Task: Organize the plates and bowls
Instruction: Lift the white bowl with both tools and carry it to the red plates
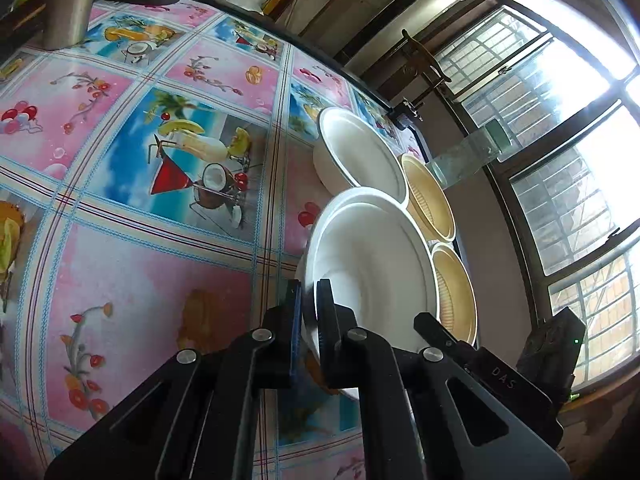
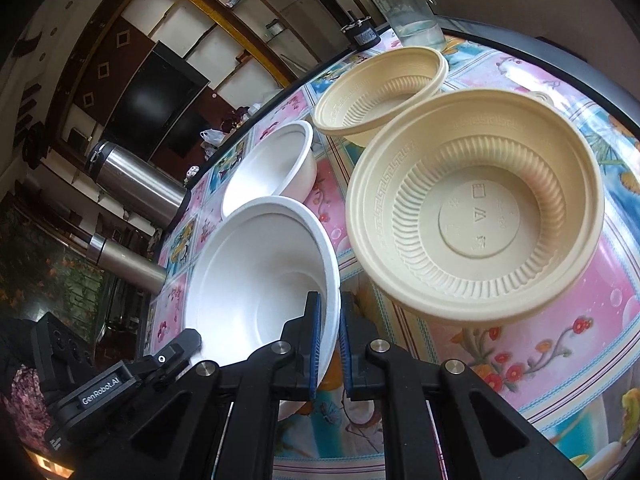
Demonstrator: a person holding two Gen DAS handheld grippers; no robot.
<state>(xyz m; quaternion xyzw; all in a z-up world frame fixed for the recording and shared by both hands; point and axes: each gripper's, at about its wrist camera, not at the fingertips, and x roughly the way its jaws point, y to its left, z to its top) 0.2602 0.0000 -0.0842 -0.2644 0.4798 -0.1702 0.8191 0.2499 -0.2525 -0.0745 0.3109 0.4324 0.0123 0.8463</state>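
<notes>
We find both tongs clenched on the same near white bowl (image 2: 256, 280), one on each side of its rim. The left tongs (image 1: 308, 320) pinch the rim with a blue-padded finger outside and a black finger inside the wall; the right tongs (image 2: 329, 340) pinch the opposite rim between two blue pads.

The near white bowl is round, smooth and matte, like foam or moulded pulp, with a rolled lip. It sits tipped, mouth angled up. In the left view a second white rim shows just behind its lip; we cannot tell whether that is a nested bowl.

Taking this bowl as our landmark: a second white bowl (image 2: 276, 168), same make, stands just beyond it, mouth up. Just beside the landmark on the right-tongs side is a tan bowl (image 2: 476, 204), stiff plastic, ribbed radially round its inner wall, with a key-pattern band under the rim and embossed marks on its flat base. Beyond that, a second tan bowl (image 2: 380, 92) of the same kind sits tilted, its rim against the first one's.

All rest on the tabletop (image 1: 160, 260), covered with a glossy cloth printed in pink and blue squares of fruit and cocktails. Far across from the landmark stand two brushed-steel flasks (image 2: 136, 184). A clear glass (image 2: 404, 4) stands past the tan bowls.
</notes>
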